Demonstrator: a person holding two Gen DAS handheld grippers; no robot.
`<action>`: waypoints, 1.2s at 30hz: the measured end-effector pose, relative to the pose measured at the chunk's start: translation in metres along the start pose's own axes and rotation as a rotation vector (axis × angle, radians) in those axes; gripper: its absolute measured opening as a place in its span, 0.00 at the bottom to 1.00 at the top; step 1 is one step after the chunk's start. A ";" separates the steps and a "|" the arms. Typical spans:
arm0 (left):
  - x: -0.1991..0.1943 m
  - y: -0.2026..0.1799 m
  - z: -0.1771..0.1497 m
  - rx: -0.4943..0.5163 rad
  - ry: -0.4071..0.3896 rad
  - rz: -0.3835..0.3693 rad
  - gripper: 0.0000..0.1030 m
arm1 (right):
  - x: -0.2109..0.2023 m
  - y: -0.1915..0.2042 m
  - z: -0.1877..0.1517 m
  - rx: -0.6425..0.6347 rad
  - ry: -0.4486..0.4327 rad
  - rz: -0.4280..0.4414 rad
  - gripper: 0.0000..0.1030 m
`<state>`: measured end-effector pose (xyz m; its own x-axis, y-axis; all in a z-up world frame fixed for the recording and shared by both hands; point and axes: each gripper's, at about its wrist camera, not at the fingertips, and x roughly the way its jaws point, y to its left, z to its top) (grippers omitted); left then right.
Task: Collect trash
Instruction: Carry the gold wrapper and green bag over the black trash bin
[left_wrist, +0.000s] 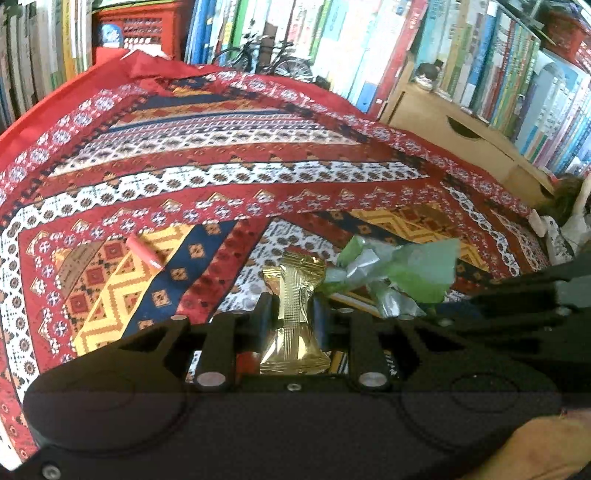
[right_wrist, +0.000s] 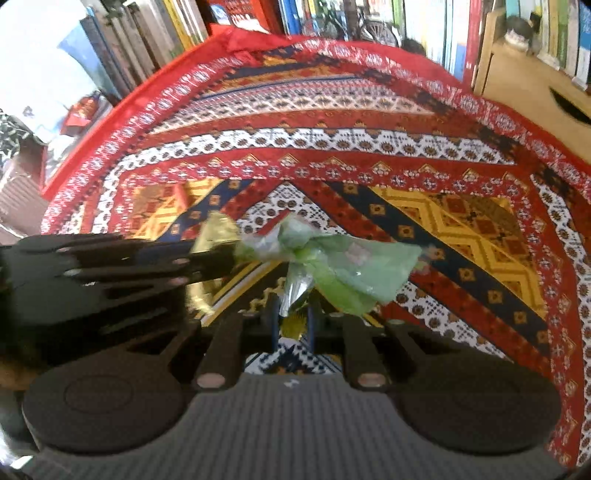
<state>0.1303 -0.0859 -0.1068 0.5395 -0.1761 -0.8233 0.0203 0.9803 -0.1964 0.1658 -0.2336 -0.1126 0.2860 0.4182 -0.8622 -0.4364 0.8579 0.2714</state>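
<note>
Left gripper (left_wrist: 291, 308) jaws clamped on gold snack wrapper (left_wrist: 295, 321); right gripper (right_wrist: 293, 319) jaws pinched on crumpled green wrapper (right_wrist: 332, 266). Both held side by side above patterned tablecloth (right_wrist: 332, 147).

Home study or reading room. Packed bookshelves (left_wrist: 369, 44) fill whole top of frame, spines upright. Table draped in red patterned cloth (left_wrist: 221, 155) across centre. Wooden drawer box (left_wrist: 454, 129) at upper right. Miniature bicycle model (left_wrist: 266, 59) top centre. Red lattice box (left_wrist: 140, 33) upper left.
</note>
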 end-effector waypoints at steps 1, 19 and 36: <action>0.000 -0.003 0.000 0.010 -0.006 -0.001 0.21 | -0.006 0.001 -0.002 0.001 -0.010 0.005 0.17; -0.026 -0.015 -0.016 0.031 -0.047 0.014 0.21 | -0.059 0.002 -0.046 0.064 -0.084 -0.016 0.17; -0.173 0.030 -0.120 0.017 -0.128 0.056 0.21 | -0.091 0.104 -0.121 0.077 -0.136 0.002 0.17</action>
<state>-0.0633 -0.0364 -0.0344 0.6428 -0.1098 -0.7581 0.0012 0.9898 -0.1424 -0.0090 -0.2183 -0.0573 0.4005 0.4518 -0.7972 -0.3718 0.8753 0.3092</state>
